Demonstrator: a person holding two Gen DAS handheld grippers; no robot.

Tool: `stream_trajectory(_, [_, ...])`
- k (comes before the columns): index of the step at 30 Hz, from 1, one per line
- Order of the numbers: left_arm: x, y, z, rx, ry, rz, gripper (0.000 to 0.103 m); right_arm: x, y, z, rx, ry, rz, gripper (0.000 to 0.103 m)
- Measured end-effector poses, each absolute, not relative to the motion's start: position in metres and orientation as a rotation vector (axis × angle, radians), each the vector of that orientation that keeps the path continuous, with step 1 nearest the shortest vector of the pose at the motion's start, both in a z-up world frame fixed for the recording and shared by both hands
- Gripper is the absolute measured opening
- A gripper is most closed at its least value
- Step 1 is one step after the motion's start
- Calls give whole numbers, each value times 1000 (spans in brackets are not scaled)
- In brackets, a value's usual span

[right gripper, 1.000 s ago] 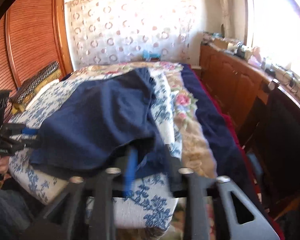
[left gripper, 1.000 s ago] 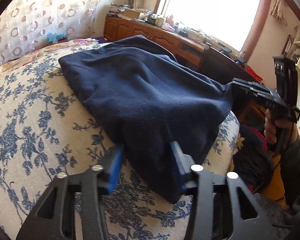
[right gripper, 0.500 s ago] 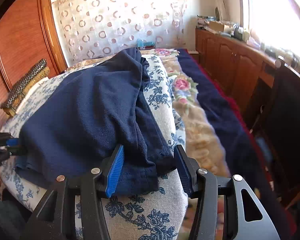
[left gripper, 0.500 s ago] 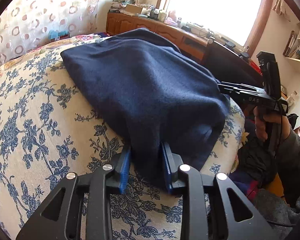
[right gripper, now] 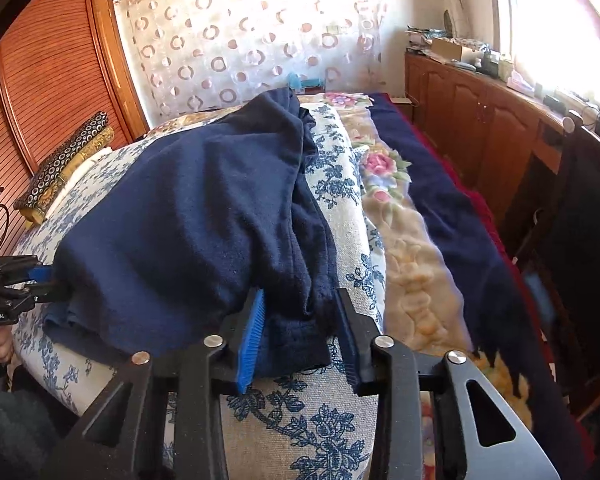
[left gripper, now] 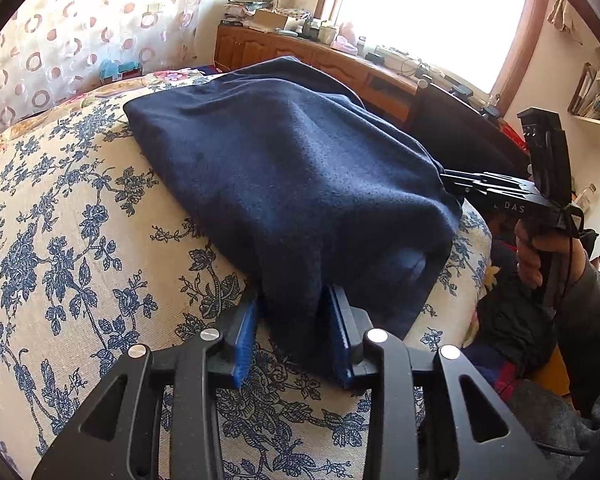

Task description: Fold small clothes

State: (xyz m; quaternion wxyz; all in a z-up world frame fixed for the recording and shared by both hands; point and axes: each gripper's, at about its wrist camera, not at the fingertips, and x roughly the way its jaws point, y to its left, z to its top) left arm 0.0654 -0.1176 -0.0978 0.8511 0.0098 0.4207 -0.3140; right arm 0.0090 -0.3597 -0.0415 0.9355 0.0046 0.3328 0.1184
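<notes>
A navy garment (left gripper: 292,184) lies spread over the bed's blue-flowered cover (left gripper: 60,240). My left gripper (left gripper: 292,304) pinches its near corner between the blue pads, and the jaws are opening slightly with the cloth still between them. In the right wrist view the garment (right gripper: 188,232) runs away from me. There my right gripper (right gripper: 300,300) is closing on the folded hem corner, pads against the cloth. Each gripper shows in the other's view: the right gripper (left gripper: 452,182) at the garment's far edge, the left gripper (right gripper: 44,284) at the left corner.
A wooden cabinet (left gripper: 300,52) with clutter runs under the window. A dark chair (right gripper: 580,208) stands beside the bed. A flowered blanket (right gripper: 412,248) covers the bed's right side. Patterned cushions (right gripper: 68,160) lie by the wooden wardrobe (right gripper: 52,80). A hand (left gripper: 532,256) holds the right gripper's handle.
My left jaws closed in on the garment's corner and now grip it. My right gripper sank to the other corner and its jaws closed around the folded hem.
</notes>
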Motion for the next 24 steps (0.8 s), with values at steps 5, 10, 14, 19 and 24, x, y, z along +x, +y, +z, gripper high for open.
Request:
stream_trajectory(5, [65, -118, -98, 26, 886, -660, 35, 8, -356, -42, 3, 681, 260, 16])
stream_trajectory(10, [66, -119, -98, 26, 887, -657, 35, 2, -356, -36, 33, 649, 290, 12])
stream_trajectory(14, [65, -120, -97, 26, 880, -667, 24, -8, -357, -27, 46, 597, 308, 12])
stream_trajectory(19, [64, -111, -81, -27, 819, -686, 8, -15, -365, -15, 84, 529, 343, 11])
stream_trajectory(24, [78, -96, -48, -83, 743, -693, 8, -7, -376, 8, 114, 446, 364, 10])
